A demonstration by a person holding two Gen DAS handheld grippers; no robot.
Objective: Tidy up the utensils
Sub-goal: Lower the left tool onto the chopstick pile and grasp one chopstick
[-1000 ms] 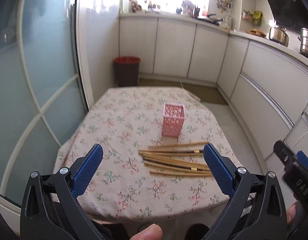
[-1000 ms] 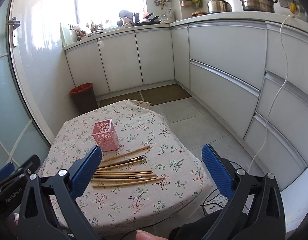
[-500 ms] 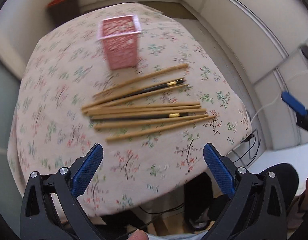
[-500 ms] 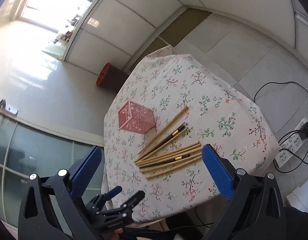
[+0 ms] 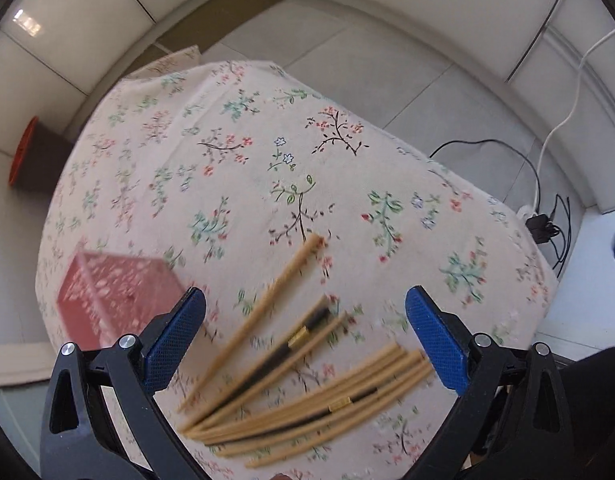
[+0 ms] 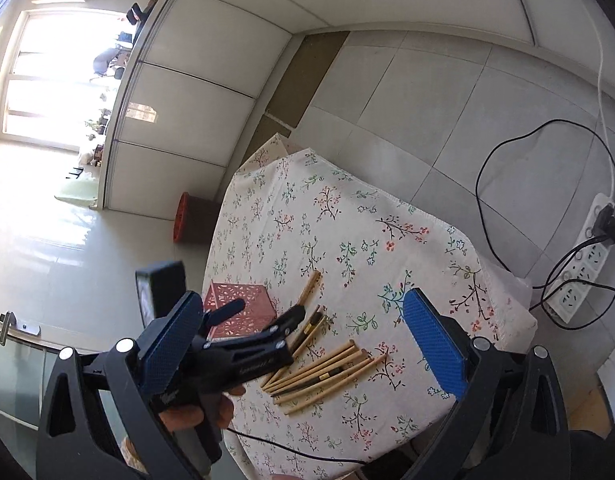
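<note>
With both grippers' fingers spread wide and empty, the left gripper (image 5: 305, 336) could scatter the loosely fanned chopsticks (image 5: 307, 380) at lower centre off the surface (image 5: 267, 128) if it lands askew.

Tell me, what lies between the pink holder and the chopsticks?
Only bare floral tablecloth between pink holder and chopsticks; the left wrist view shows this.

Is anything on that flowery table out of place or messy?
Yes: the chopsticks lie loose and fanned on the tablecloth, beside the pink holder rather than in it. Both tongs, left and right, are open and empty.
</note>
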